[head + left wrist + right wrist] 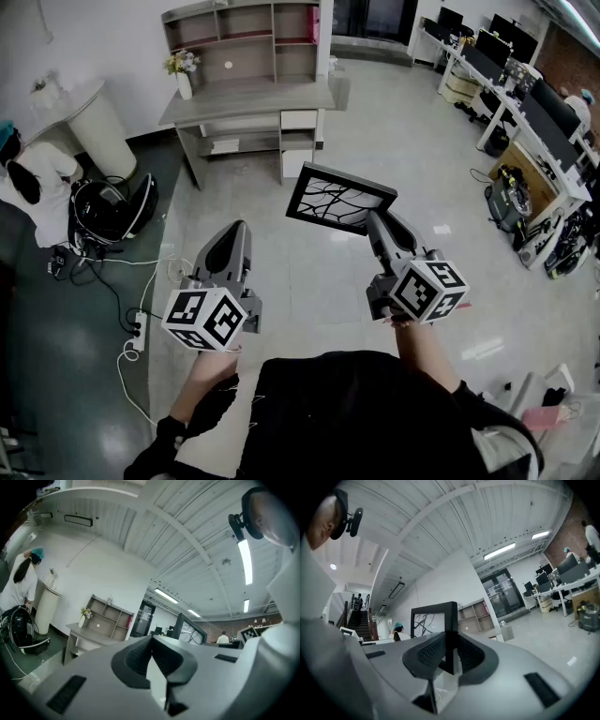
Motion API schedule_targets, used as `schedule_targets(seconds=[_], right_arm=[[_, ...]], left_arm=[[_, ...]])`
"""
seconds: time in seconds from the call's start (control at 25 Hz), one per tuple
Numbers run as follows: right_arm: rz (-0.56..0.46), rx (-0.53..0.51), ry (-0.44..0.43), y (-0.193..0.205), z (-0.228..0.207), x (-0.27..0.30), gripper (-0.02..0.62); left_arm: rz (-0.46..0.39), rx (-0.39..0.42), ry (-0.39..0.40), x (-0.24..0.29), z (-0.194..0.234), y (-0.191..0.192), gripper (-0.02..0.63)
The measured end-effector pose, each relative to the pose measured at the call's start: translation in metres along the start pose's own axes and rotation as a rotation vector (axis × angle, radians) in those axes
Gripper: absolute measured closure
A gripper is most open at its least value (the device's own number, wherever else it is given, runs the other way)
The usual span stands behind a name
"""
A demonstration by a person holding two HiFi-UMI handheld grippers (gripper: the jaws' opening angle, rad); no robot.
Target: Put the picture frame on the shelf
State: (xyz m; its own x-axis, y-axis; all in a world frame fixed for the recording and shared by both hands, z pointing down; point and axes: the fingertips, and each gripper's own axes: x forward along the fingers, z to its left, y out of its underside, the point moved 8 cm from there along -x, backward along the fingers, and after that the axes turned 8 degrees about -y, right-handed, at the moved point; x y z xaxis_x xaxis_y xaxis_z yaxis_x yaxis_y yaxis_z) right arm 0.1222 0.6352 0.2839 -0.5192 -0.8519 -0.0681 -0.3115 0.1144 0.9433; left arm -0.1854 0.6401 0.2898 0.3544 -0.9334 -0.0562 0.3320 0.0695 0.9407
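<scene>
We have the picture frame (339, 197) in the air over the open floor (403, 122), out in front of us and well apart from the shelf (248, 42), so no part of the placing is done yet. The right gripper (375, 220) holds it, jaws closed on one side bar of the frame alone, with the rest of the frame sticking out past the jaws, unsupported and tilted. That is where we see the main risk. With only a thin strip of the bar between the pads, we judge the frame could swing or slide in the grip if we move fast or turn the wrist sharply, and a drop here would land it on hard tile. The left gripper (236, 232) has its jaws shut together on nothing, so it cannot steady the loose side unless we open it first. Further out, the shelf stands on the back of a desk (253, 101), and its compartments look narrow next to the frame, so a corner could catch a divider or the top board as we bring it in tilted. A vase of flowers (184, 80) stands on the desk just beside the shelf's left end, and a wide swing could knock it over. Loose cables (112, 281) trail across the floor to our left, so a drift that way while walking could trip us.
</scene>
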Motion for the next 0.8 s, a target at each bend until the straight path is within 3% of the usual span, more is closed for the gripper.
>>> schedule_targets(seconds=[0.48,0.68,0.8], right_arm=[[-0.04,0.035,0.008,0.01,-0.008,0.003,0.512],[-0.042,0.04,0.002,-0.031,-0.062,-0.029,0.512],[-0.026,0.037,-0.017,-0.035,-0.08,-0.032,0.512]], left_arm=[[-0.008,0.0,0.02,0.004,0.015,0.008,0.594],[-0.03,0.034,0.03,0.033,-0.056,0.007,0.594],[-0.037,0.036,0.013,0.04,-0.068,0.016,0.594]])
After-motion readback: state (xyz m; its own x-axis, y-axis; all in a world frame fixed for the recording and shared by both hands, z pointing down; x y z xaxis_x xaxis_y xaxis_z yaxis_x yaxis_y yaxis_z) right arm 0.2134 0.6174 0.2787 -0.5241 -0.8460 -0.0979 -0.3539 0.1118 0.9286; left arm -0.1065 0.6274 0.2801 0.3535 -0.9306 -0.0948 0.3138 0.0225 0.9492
